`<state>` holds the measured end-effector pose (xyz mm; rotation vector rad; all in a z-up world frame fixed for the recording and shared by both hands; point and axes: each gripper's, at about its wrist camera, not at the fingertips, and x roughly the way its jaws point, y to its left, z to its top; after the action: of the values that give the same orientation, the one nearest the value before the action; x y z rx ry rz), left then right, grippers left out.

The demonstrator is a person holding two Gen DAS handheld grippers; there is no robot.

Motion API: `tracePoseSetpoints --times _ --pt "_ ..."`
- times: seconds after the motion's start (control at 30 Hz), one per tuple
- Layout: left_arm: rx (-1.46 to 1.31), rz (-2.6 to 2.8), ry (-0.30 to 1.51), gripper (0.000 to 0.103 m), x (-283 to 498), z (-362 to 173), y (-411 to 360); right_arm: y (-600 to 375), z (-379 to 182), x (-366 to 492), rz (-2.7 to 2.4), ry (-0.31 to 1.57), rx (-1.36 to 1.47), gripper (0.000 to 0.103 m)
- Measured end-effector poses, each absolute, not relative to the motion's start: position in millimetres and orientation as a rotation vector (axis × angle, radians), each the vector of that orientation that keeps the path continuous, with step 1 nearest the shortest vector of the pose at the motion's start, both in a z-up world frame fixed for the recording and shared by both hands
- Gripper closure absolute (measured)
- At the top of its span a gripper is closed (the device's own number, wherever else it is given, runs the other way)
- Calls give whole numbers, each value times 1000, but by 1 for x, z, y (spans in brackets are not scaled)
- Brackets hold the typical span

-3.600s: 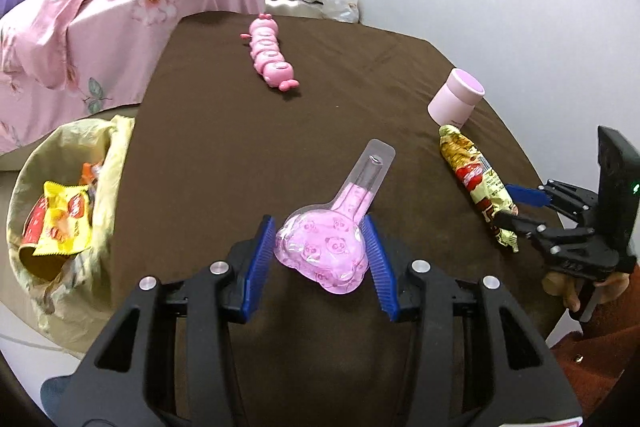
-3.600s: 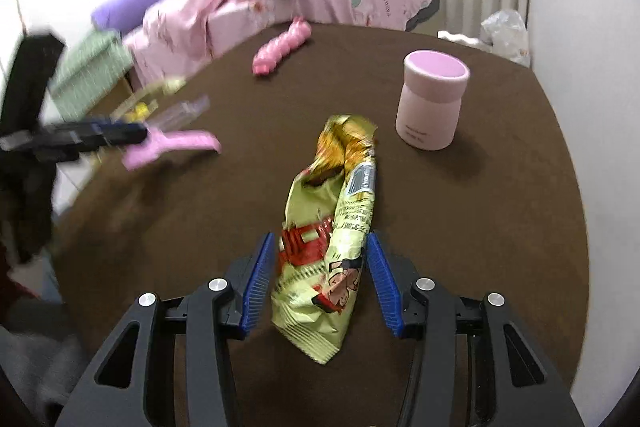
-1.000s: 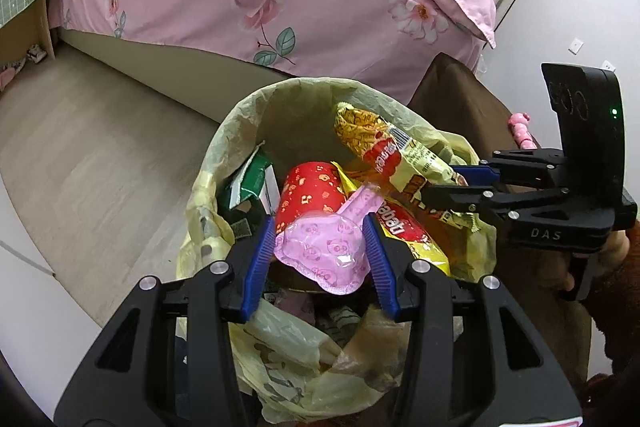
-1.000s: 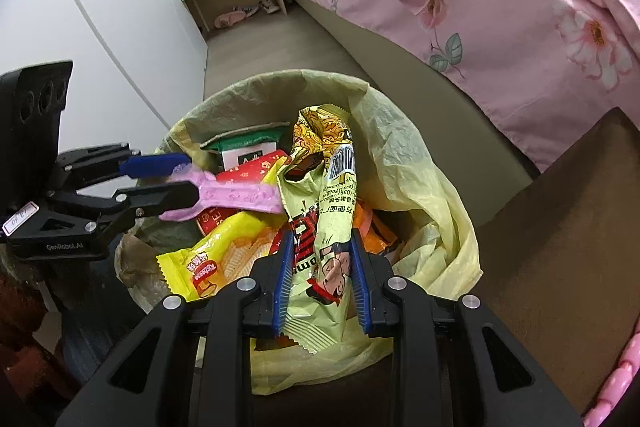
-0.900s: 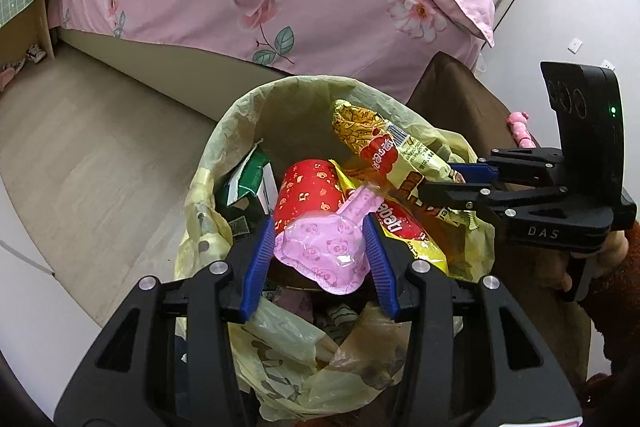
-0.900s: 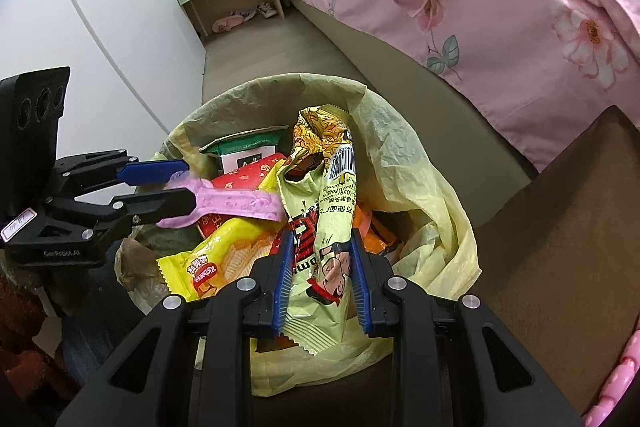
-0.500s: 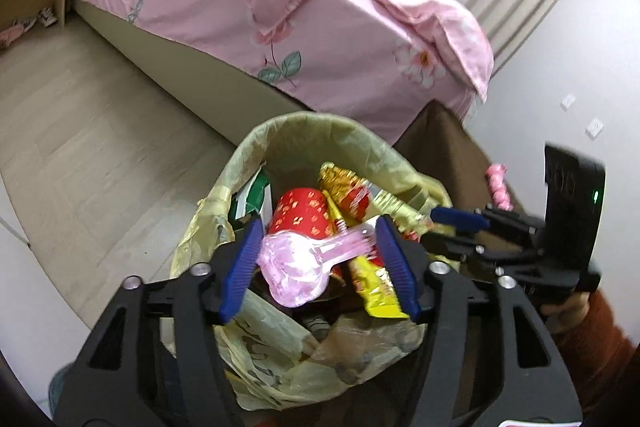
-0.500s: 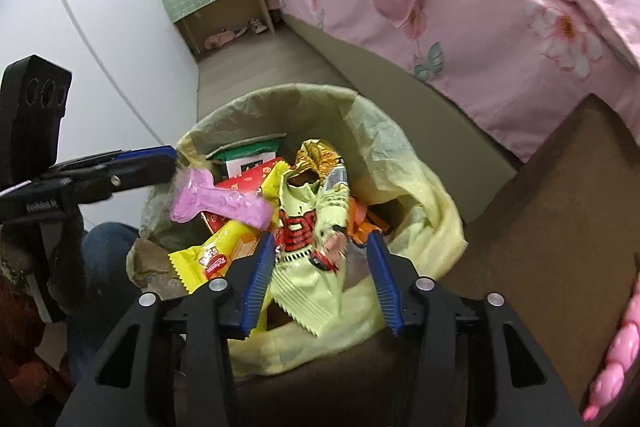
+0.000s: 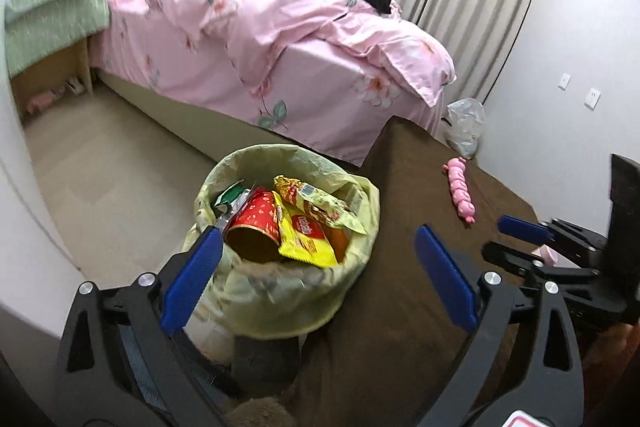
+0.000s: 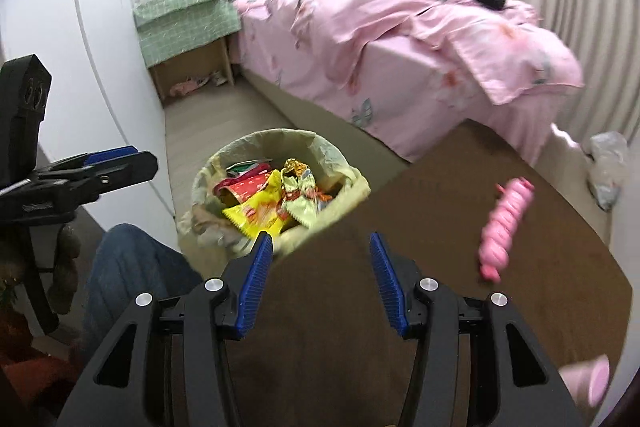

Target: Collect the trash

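The trash bin [image 9: 362,203] [image 10: 208,167], lined with a yellow-green bag, stands on the floor beside the brown table. A green-yellow snack wrapper [image 9: 324,205] [image 10: 302,193] lies on top of the trash, beside a red tube and a yellow packet. No pink blister pack shows among the trash. My left gripper [image 9: 316,239] [image 10: 140,158] hangs above and short of the bin, its jaws opening wide with nothing between them. My right gripper [image 10: 320,243] [image 9: 498,237] is open and empty over the table's edge, right of the bin.
On the brown table [image 9: 400,307] [image 10: 440,195] lie a pink caterpillar toy [image 9: 460,193] [image 10: 504,223] and a pink cup [image 10: 592,383]. A bed with pink covers [image 9: 280,47] stands behind the bin. A person's jeans leg [image 10: 128,267] is left of the table.
Both grippers opened and let the pink pack and the snack wrapper drop into the bin. Both then rose and drew back from the bin.
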<state>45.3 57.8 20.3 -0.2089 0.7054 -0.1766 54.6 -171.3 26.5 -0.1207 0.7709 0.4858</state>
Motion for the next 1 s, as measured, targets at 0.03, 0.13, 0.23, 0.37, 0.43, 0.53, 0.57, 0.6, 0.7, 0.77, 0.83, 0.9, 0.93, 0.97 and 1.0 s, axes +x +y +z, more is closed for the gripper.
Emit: tracePoseSetpoints --times 0.03,0.13,0.23,0.37,0.43,0.53,0.57,0.6,0.7,0.77,0.83,0.9,0.93,0.97,1.0 --pt "-198 -174 695 11 34 25 51 -177 28 46 479 766 -101 55" --pt "-174 -150 694 11 9 34 38 -190 32 17 431 763 -67 55" --pt "-115 -79 709 11 -12 36 24 -201 33 -8 393 767 -32 55" --pt "-55 -50 717 11 -31 35 15 -207 33 -30 363 766 -3 55" --pt "-54 -52 710 11 -37 38 15 -207 33 -37 356 766 9 55" --pt "-56 -48 690 11 -42 44 18 -205 33 -46 355 762 6 55" --pt "-60 -49 687 11 -43 46 19 -203 35 -47 351 756 -6 55" --pt "-66 -50 684 11 -44 47 21 -202 35 -48 349 751 -12 55" --pt "-72 -44 691 11 -46 48 23 -201 39 -50 354 739 -7 55" --pt "-82 -47 710 11 -46 47 25 -200 39 -48 355 740 -6 55" --pt "-88 -47 719 11 -45 46 26 -199 40 -48 358 746 -8 55" --pt "-92 -43 725 11 -44 44 29 -196 38 -46 359 759 -12 55" --pt "-94 -41 727 11 -44 44 29 -196 37 -46 361 764 -14 55" --pt "-95 -40 728 11 -44 43 30 -195 37 -46 362 765 -16 55" --pt "-95 -38 728 11 -44 43 31 -193 37 -45 362 766 -17 55"
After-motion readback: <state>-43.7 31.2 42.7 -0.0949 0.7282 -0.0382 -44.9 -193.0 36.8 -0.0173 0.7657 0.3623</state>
